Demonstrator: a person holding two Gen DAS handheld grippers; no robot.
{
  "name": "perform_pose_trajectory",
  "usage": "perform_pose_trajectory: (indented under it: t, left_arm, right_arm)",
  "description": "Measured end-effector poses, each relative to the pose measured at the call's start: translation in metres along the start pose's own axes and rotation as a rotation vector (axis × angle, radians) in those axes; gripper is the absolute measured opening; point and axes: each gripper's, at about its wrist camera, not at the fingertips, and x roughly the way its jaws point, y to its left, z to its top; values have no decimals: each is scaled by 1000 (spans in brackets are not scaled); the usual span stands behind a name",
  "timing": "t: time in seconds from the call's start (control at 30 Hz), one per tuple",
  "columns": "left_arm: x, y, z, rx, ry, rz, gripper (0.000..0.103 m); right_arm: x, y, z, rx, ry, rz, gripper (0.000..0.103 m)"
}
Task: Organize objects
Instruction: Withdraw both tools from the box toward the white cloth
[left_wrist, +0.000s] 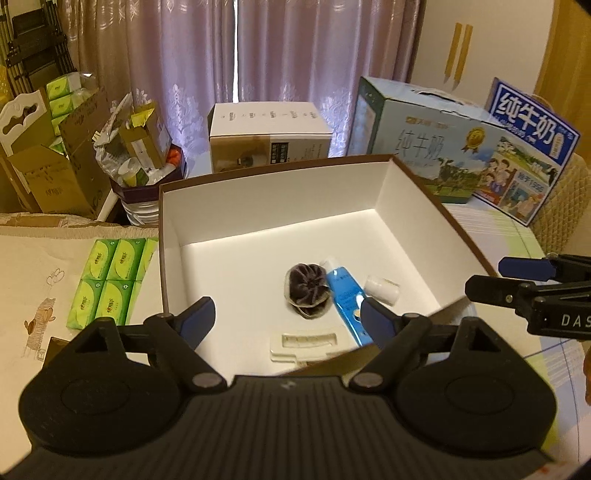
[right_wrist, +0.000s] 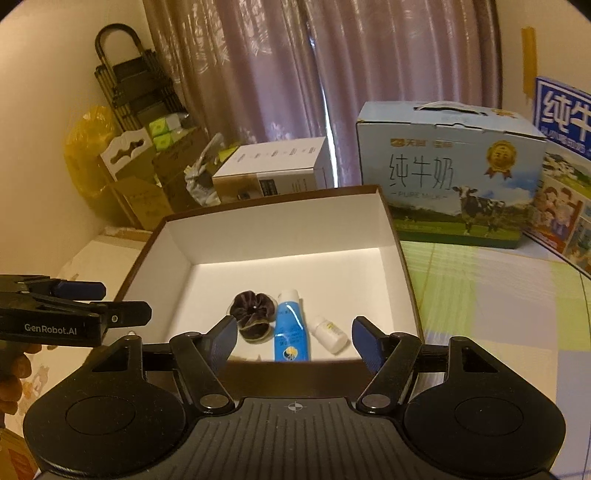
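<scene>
Left gripper (left_wrist: 286, 319): hovering over the near edge of the open box (left_wrist: 397, 192), pointing forward and down into it; fingers (left_wrist: 197, 319) spread wide, holding nothing. Also showing from the side at the left edge of the right wrist view (right_wrist: 122, 301), level with the box's left wall, fingers apart there too.

Right gripper (right_wrist: 294, 339): hanging just before the near wall of the box (right_wrist: 388, 221), aiming into it; fingers (right_wrist: 364, 341) spread wide, gripping nothing. Entering the left wrist view from the right (left_wrist: 491, 277), just outside the box's right wall.

Open box: brown outside, white inside, sitting on the desk (right_wrist: 480, 295) under a checked cloth.

Contents, lying in a row on the box floor toward the near side:
- dark velvet scrunchie (left_wrist: 307, 290) (right_wrist: 254, 308), leftmost, touching the tube.
- blue tube (left_wrist: 345, 299) (right_wrist: 290, 326), middle, lying lengthwise with white cap pointing away.
- small white bottle (left_wrist: 382, 290) (right_wrist: 330, 334), rightmost, lying on its side, just beside the tube.
- flat white plastic piece (left_wrist: 306, 341), lying against the near wall, showing in the left wrist view only.

Surroundings: green tissue packs (left_wrist: 110, 280) lying left of the box; milk carton case (right_wrist: 454, 184) standing behind the box to the right; white carton (right_wrist: 273, 171) standing behind it; curtain (right_wrist: 332, 66) hanging at the back.
</scene>
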Motion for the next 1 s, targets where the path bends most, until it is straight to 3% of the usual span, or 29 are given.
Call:
perform_pose_trajectory:
  t: [0.23,1.0]
  left_arm:
    - [-27,-10,-18,-5,-10,-12,84]
    - [-74,-43,-88,-15,50,-27,84]
  right_arm:
    - [-32,4,-15,29,-19,17,66]
    - [-88,6,-91,37,65,40,66]
